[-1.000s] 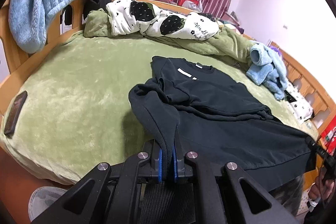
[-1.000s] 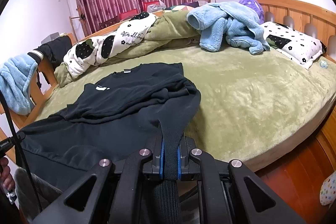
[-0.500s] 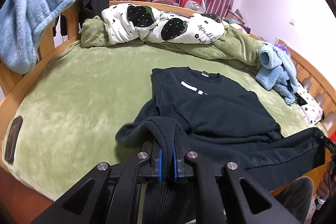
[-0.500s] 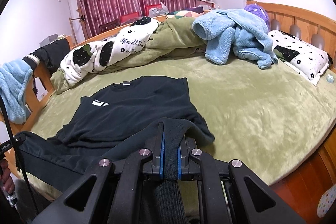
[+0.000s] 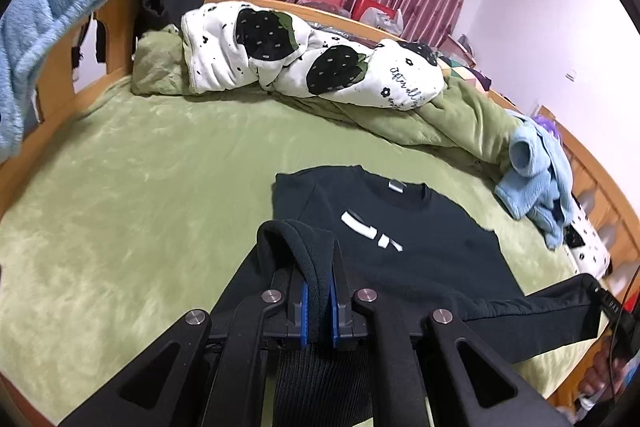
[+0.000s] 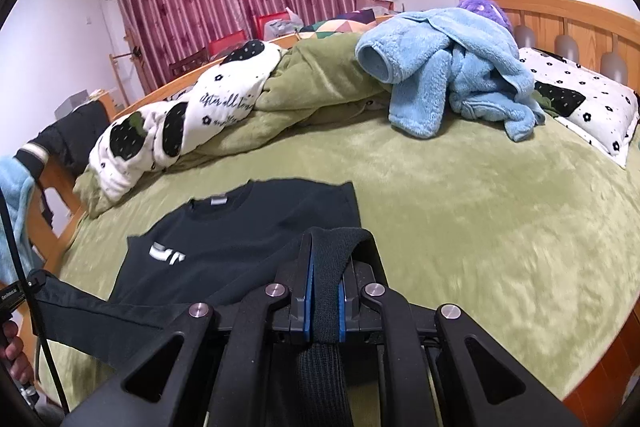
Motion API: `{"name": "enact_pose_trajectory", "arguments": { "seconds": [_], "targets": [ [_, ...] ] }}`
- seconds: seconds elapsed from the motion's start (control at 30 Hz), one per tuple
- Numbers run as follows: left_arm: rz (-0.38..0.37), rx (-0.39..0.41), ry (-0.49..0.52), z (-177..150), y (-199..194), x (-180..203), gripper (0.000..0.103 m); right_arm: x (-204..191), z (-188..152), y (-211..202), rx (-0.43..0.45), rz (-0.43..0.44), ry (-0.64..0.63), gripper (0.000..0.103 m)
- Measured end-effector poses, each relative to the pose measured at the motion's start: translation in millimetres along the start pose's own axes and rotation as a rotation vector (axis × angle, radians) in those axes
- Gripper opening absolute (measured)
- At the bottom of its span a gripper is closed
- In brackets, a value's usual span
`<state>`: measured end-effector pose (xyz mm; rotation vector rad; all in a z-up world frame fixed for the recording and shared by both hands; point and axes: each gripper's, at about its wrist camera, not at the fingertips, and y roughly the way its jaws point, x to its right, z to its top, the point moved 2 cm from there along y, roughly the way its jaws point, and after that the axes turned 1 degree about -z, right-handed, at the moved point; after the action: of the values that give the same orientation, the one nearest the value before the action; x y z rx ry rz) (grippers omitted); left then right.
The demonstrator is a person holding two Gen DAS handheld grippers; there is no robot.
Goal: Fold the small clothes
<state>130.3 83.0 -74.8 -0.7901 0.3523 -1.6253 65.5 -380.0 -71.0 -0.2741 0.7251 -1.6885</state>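
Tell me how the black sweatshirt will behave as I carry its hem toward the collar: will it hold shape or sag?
Likely to sag: the black sweatshirt drapes limply between the left gripper and right gripper, both clamped on its ribbed hem. The knit looks thick, so probably not slippery in the pads. On the plush green blanket it should stay put rather than slide.

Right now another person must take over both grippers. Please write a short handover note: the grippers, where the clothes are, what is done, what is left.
Left gripper: shut on the ribbed hem of the black sweatshirt.
Right gripper: shut on the same hem, at its other corner.
The sweatshirt lies collar-away on the green bed cover, white logo up. The hem is lifted and stretched between the two grippers, over the lower body.
Done: the sleeves look tucked in already; the bottom-to-collar fold is started.
Left: probably carry the hem on toward the collar, lay it down, release both, smooth it.
The light blue fleece near the headboard is not folded.
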Motion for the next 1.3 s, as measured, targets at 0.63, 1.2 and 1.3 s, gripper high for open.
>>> {"name": "enact_pose_trajectory", "arguments": {
  "seconds": [0.63, 1.2, 1.3],
  "targets": [
    [0.133, -0.073, 0.111, 55, 144, 23, 0.008, -19, 56, 161, -0.081, 0.001, -0.015, 0.009],
    [0.181, -0.171, 0.157, 38, 196, 12, 0.023, -10, 23, 247, -0.288, -0.087, -0.051, 0.032],
    [0.18, -0.173, 0.163, 33, 192, 15, 0.029, -13, 24, 231, -0.258, -0.077, -0.056, 0.047]
  ]
}}
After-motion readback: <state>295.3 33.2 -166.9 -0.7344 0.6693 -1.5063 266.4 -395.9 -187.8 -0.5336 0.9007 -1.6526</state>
